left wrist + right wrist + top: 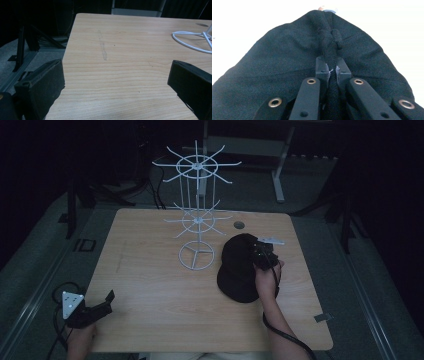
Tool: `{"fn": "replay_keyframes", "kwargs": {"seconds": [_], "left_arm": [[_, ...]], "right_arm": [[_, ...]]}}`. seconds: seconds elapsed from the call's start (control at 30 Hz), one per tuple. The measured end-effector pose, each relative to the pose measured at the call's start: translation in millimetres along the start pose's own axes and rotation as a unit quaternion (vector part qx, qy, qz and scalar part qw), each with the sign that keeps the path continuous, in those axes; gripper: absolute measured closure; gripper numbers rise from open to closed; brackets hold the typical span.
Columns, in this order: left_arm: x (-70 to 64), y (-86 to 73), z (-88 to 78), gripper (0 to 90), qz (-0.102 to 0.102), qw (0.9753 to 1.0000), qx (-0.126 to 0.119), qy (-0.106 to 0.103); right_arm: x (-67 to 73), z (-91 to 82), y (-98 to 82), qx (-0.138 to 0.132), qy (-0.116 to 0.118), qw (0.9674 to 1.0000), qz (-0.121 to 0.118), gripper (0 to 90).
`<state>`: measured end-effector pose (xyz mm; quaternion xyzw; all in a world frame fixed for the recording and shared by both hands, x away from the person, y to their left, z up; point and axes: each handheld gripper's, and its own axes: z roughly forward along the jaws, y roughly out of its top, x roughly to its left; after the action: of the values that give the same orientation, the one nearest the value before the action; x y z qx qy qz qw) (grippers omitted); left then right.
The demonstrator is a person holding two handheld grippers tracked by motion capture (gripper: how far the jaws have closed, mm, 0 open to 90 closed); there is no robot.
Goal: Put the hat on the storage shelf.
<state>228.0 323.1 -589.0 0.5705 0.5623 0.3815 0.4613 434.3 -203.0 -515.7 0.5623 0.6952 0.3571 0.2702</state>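
While the right gripper pinches a black cap (beside the wire rack), the left gripper rests open on the table.

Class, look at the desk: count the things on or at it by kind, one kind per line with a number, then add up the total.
Black cap: 1
White wire rack: 1
Hand-held tool: 2 (left tool open and holding nothing, right tool shut on a fold of the cap)
Total: 4
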Motion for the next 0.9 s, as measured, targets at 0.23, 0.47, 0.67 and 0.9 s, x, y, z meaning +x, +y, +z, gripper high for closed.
{"fn": "replay_keyframes", "kwargs": {"seconds": [0.23, 0.47, 0.67, 0.9], "left_arm": [[0.0, 0.0, 0.1, 1.4, 0.000, 1.0000, 0.000, 0.000], [-0.2, 0.0, 0.0, 1.5, 0.001, 1.0000, 0.000, 0.001], [-0.3, 0.0, 0.1, 1.4, 0.000, 1.0000, 0.000, 0.001], [-0.5, 0.0, 0.2, 1.5, 0.001, 1.0000, 0.000, 0.002]], "right_arm": [[2.7, -16.4, 4.0, -0.041, 0.008, 0.9990, -0.012, 84.7], [7.7, -42.1, 10.5, -0.077, 0.022, 0.9963, -0.032, 84.9], [7.6, -66.7, 12.4, -0.110, 0.024, 0.9928, -0.041, 84.9], [-0.9, -96.0, 12.6, -0.140, 0.025, 0.9886, -0.050, 84.8]]}}
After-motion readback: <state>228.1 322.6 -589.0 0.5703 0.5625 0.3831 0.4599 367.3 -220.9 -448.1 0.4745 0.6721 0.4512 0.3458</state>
